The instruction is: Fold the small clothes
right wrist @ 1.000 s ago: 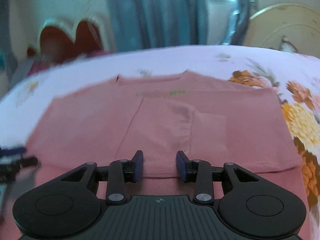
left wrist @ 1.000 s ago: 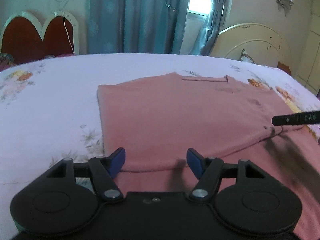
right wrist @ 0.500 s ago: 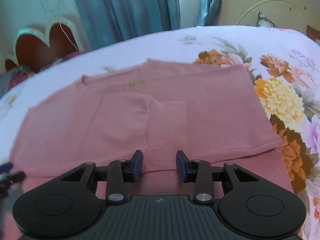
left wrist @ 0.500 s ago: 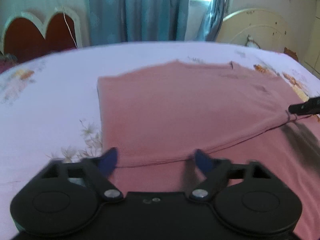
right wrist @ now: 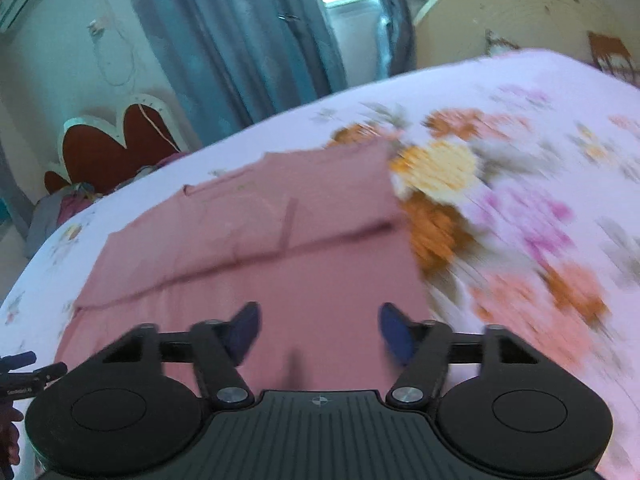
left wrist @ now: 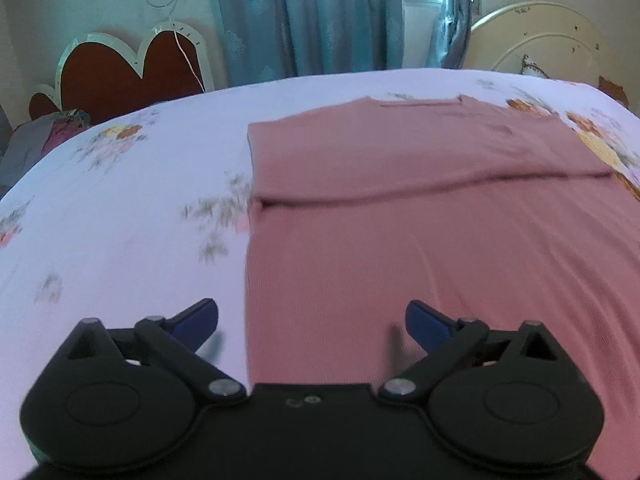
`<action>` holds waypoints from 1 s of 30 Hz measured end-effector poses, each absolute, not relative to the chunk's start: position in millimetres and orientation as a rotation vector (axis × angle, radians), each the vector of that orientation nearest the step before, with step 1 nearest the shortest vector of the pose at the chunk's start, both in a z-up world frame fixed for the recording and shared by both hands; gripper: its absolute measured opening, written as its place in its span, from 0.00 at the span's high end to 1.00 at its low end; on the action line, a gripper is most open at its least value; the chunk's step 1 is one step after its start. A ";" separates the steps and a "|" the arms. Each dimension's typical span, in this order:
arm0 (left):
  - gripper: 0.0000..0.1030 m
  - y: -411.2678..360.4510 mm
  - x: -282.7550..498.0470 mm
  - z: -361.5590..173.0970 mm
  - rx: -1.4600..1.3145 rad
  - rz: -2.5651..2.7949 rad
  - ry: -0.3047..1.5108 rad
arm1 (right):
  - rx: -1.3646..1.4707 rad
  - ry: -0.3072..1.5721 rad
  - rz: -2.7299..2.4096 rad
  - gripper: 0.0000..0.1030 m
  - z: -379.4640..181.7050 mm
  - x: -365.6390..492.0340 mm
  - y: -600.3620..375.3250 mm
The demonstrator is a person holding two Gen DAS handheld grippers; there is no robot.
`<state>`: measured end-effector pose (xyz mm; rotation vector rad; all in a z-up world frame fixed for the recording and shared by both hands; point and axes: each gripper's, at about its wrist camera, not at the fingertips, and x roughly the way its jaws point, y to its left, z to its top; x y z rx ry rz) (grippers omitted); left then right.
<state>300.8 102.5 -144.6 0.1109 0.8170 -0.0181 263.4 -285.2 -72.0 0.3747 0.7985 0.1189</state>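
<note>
A pink knit top (left wrist: 400,208) lies flat on the floral bedsheet (left wrist: 120,208), with its far part folded over as a flap whose edge runs across the middle. My left gripper (left wrist: 312,322) is open and empty over the top's near left edge. In the right wrist view the top (right wrist: 280,264) shows the same fold. My right gripper (right wrist: 318,330) is open and empty over the top's near right part. The left gripper's tip (right wrist: 24,372) shows at the far left of that view.
A red heart-shaped headboard (left wrist: 120,76) and blue curtains (left wrist: 320,20) stand beyond the bed. A cream round headboard (left wrist: 552,40) is at the back right. Bundled clothes (left wrist: 52,132) lie at the bed's far left edge.
Both grippers have pulled back toward the near hem and opened wider. The right gripper has swung to the right, and that view is blurred. The folded flap lies where it was.
</note>
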 end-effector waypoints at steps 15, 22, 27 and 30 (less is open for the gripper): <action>0.35 144.0 184.8 -157.8 -0.270 -0.046 0.894 | 0.654 0.935 0.207 0.48 -110.8 145.9 -347.4; 0.35 153.0 173.1 -159.8 -0.328 -0.093 0.899 | 0.669 0.902 0.221 0.48 -107.7 134.7 -350.4; 0.35 164.0 199.2 -166.8 -0.449 -0.155 0.900 | 0.730 0.874 0.186 0.48 -111.3 160.1 -368.9; 0.35 172.9 208.6 -174.7 -0.558 -0.173 0.873 | 0.746 0.891 0.207 0.48 -119.6 175.8 -371.1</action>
